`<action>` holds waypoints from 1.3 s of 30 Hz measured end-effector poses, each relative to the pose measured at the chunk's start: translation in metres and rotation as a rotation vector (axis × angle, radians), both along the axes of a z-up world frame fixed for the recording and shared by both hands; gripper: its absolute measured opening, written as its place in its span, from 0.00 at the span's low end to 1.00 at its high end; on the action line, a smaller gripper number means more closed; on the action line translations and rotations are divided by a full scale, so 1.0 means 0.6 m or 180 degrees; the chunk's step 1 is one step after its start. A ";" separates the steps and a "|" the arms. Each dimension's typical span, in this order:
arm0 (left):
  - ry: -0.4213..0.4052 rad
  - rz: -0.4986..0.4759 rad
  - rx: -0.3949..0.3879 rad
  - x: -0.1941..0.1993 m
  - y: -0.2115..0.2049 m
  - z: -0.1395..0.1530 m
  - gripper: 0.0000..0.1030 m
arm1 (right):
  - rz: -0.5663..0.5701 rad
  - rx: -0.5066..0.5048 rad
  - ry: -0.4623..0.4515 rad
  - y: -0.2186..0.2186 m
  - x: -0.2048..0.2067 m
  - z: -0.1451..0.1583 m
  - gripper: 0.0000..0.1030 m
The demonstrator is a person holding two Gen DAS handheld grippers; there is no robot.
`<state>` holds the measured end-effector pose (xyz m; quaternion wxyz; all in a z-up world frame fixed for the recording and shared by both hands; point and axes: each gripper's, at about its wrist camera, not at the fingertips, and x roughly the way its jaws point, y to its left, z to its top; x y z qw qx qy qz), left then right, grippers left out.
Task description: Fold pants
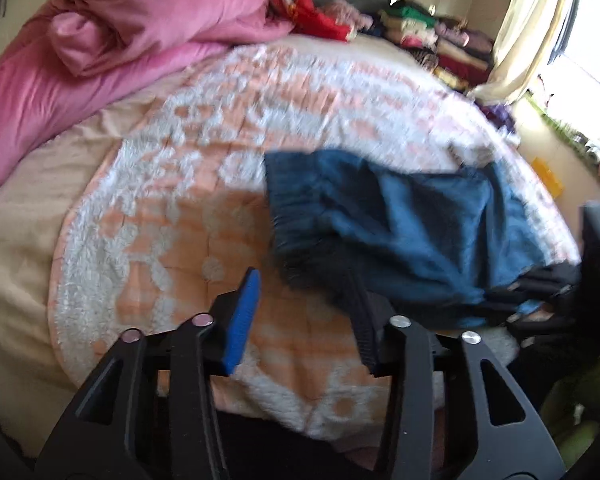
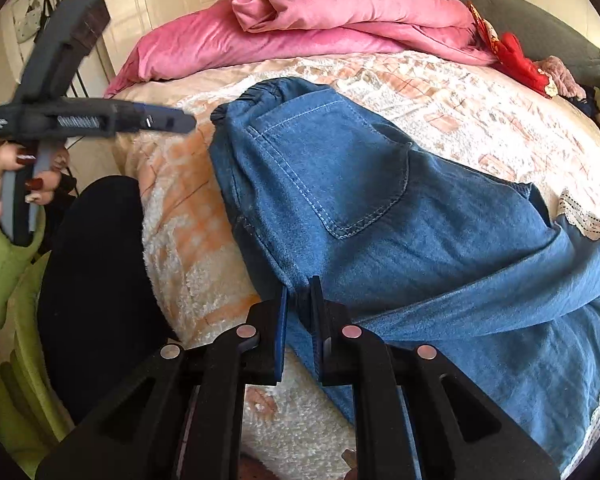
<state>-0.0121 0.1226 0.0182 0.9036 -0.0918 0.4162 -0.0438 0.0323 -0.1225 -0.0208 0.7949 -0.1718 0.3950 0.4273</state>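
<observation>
Pants (image 2: 380,208), waistband pointing away (headboardward); right hand-held gripper (image 2: 300,300) pinches them, left (image 1: 300,300) empty, parted.

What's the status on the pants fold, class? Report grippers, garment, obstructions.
Right gripper shut on blue pants. Left gripper open, nothing between its fingers, clear of the waistband. Pants crumpled on blanket. Nothing in the way.

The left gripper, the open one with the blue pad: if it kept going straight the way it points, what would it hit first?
Most likely the fluffy peach-and-white blanket on the bed. The left gripper is open and empty, angled downward; the blue denim pants lie to its right, so it would probably just miss their elastic waistband, though blur makes depth uncertain.
</observation>
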 end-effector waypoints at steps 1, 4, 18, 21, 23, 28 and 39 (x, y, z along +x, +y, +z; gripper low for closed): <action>-0.0045 -0.0042 -0.0042 0.002 -0.007 0.008 0.33 | -0.0006 0.0005 0.0006 0.001 -0.002 -0.001 0.10; -0.0082 -0.0245 -0.0044 0.025 -0.048 0.014 0.33 | -0.0008 0.0018 0.0029 0.003 -0.006 0.000 0.10; 0.0246 -0.0339 0.0171 0.082 -0.085 -0.065 0.30 | -0.0257 0.0272 -0.0009 -0.022 0.007 0.046 0.26; 0.0229 -0.0338 0.0198 0.079 -0.087 -0.065 0.30 | -0.0342 0.0098 0.0188 -0.006 0.020 0.012 0.27; 0.0235 -0.0353 0.0170 0.077 -0.088 -0.068 0.30 | -0.0413 -0.0130 0.0345 0.005 0.024 -0.026 0.27; 0.0225 -0.0317 0.0145 0.071 -0.089 -0.063 0.32 | -0.0424 -0.0011 0.0372 -0.003 0.025 -0.023 0.31; -0.0135 -0.0421 0.0126 0.034 -0.118 0.022 0.50 | -0.0927 0.0489 -0.0042 -0.139 0.049 0.086 0.52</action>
